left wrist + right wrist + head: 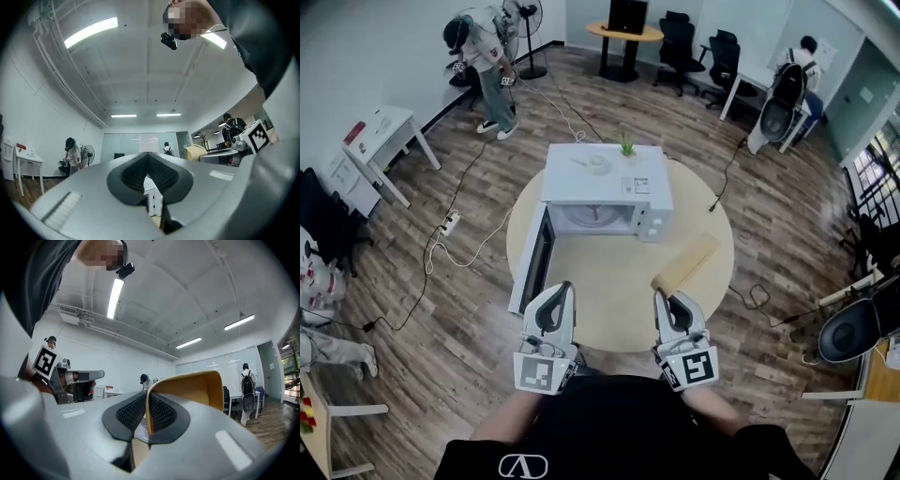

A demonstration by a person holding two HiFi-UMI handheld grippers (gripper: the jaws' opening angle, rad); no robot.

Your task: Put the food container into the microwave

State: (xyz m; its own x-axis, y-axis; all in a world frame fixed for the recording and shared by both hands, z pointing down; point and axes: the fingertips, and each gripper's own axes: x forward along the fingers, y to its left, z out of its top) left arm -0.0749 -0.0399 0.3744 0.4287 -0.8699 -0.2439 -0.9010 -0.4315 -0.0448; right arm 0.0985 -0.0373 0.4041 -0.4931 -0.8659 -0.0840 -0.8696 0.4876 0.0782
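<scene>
Head view: white microwave sits at the far side of a round table, door swung open to the left, cavity facing the person. Small plant and a white dish on its top.

Food container is a tan open box. It's off to the right of the microwave front, over the table, not inside. It's held at its near edge by the right gripper. From above I can't tell whether it touches the table.

Right gripper view confirms the grip: right gripper has its pads clamped on the container's wall, one pad inside the box, one outside. The head view doesn't show that. It also shows the left gripper's marker cube off to the side.

Left gripper is low over the table's near edge, in front of the open door, well apart from the container. Left gripper view: left gripper has its jaws closed to a thin slit with nothing between them. The microwave shows through the slit, and the container at right.

Only the head view shows a power strip and its cable on the wood floor.
</scene>
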